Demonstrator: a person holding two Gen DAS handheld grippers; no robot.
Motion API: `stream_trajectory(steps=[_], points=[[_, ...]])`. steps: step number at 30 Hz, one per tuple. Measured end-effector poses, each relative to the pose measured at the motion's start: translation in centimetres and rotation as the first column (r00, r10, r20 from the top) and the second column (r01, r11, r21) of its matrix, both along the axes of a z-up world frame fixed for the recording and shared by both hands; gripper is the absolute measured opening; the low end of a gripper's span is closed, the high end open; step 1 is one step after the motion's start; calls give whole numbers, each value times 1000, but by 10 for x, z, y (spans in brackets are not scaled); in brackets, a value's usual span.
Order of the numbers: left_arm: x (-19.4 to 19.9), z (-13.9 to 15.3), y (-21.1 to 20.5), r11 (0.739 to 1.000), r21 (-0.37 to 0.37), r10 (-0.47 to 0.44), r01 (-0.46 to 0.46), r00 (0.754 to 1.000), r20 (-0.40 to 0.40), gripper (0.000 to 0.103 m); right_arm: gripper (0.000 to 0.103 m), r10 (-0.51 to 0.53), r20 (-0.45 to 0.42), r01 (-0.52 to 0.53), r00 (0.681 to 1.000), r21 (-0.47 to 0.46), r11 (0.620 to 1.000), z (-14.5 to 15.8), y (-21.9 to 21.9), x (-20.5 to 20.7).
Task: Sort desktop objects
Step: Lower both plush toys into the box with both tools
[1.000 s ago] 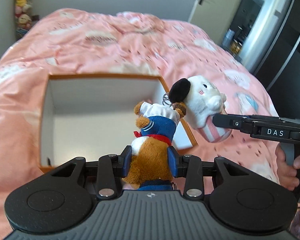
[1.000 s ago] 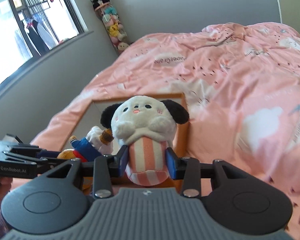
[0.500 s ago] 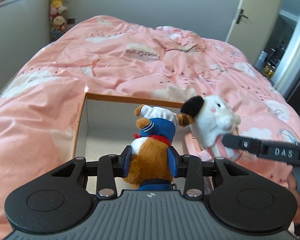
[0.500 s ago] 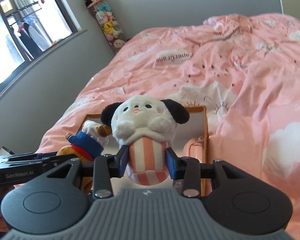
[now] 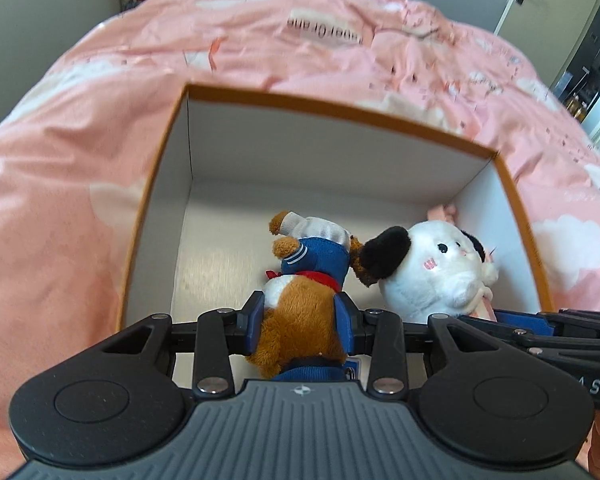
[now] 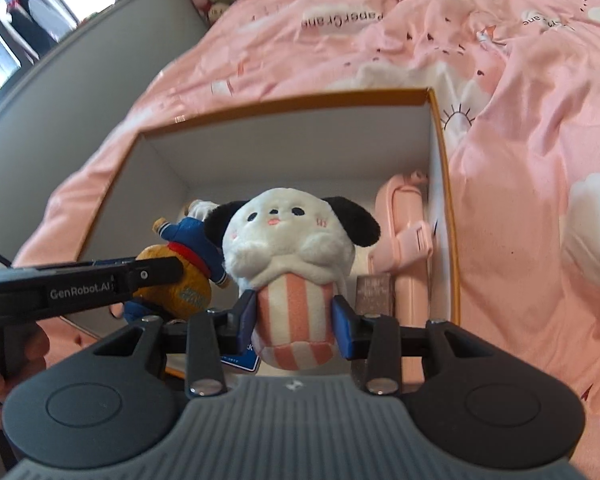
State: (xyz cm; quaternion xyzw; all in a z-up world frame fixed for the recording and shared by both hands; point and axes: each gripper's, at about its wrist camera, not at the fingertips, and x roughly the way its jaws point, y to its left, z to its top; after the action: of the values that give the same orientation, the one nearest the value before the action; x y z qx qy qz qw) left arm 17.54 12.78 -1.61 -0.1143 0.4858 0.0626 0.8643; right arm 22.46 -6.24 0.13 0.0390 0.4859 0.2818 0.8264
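two plush toys hang over the open box (image 5: 340, 114) on the bed (image 5: 80, 160). the left gripper (image 5: 300, 318) clamps the brown sailor plush (image 5: 300, 304), head pointing away into the box. the right gripper (image 6: 294, 320) clamps the white dog plush (image 6: 292, 256) upright by its striped base.

Bare floor open along the left half of the box (image 5: 340, 112). Right side crowded by a pink case (image 6: 404, 232) against the wall and a small dark block (image 6: 374, 294) just beside it.
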Motion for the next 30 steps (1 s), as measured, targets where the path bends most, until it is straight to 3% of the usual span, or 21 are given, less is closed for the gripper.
stream_trajectory(steps=[7, 16, 25, 30], points=[[5, -12, -3, 1000, -6, 3, -3, 998, -67, 42, 45, 56, -72, -62, 996, -83, 995, -15, 14, 3], [10, -18, -9, 1000, 8, 25, -25, 994, -108, 43, 51, 97, -100, -106, 990, -90, 990, -15, 15, 2], [15, -17, -6, 999, -35, 19, -24, 989, -147, 44, 51, 119, 12, -118, 993, -83, 990, 10, 14, 11], [15, -16, 2, 996, -80, 12, -25, 988, -154, 45, 51, 196, 80, -187, 977, -114, 976, 8, 28, 22]])
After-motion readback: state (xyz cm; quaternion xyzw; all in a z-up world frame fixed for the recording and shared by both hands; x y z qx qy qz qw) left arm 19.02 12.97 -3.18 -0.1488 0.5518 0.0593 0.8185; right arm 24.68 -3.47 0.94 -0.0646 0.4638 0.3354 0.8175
